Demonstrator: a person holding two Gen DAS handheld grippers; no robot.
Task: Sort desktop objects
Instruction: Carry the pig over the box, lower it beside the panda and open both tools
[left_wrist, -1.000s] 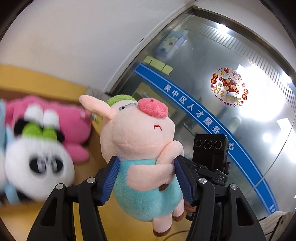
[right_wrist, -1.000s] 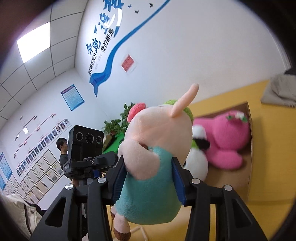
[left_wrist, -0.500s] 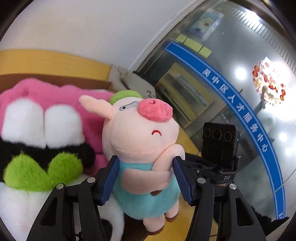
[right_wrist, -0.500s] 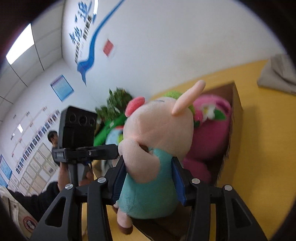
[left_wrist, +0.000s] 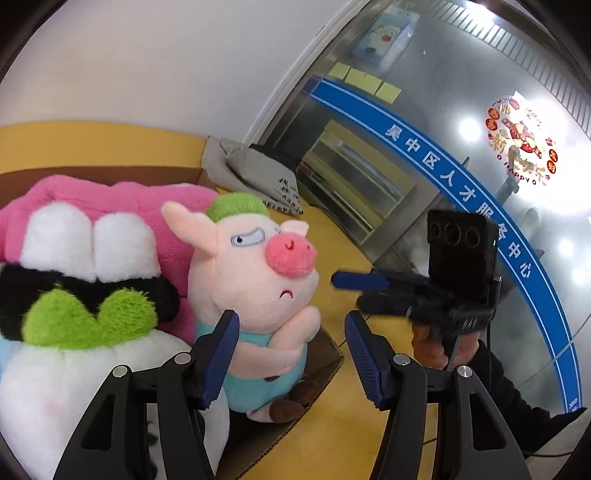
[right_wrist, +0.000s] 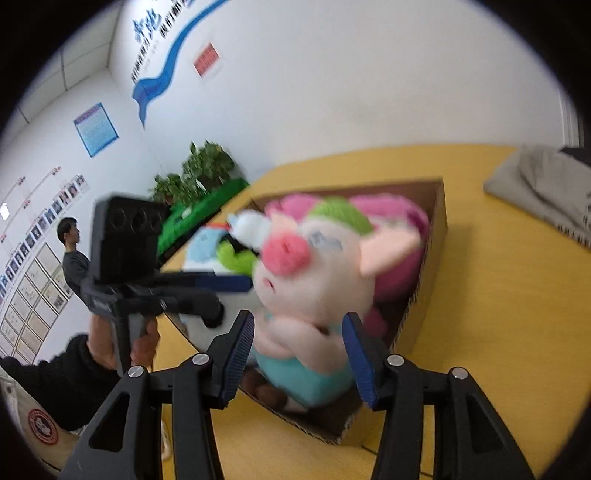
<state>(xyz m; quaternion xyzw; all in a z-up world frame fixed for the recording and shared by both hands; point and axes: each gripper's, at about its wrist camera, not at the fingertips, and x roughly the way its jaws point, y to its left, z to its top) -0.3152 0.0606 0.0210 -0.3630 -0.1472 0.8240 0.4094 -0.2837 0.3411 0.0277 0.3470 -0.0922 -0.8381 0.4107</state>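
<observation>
A grey cloth bag (left_wrist: 258, 173) is lying crumpled on the yellow tabletop (left_wrist: 332, 243), close to the white wall (left_wrist: 166, 62). Behind it a glass partition (left_wrist: 461, 110) is carrying a blue band of white characters (left_wrist: 461, 195), a row of yellow sticky notes (left_wrist: 365, 79) and a round red festive sticker (left_wrist: 521, 142). Across the room, potted plants (right_wrist: 199, 173) are standing by a green surface (right_wrist: 199, 218), rows of framed photos (right_wrist: 29, 280) are hanging on the far wall, and a person in dark clothes (right_wrist: 72, 254) is standing there.
</observation>
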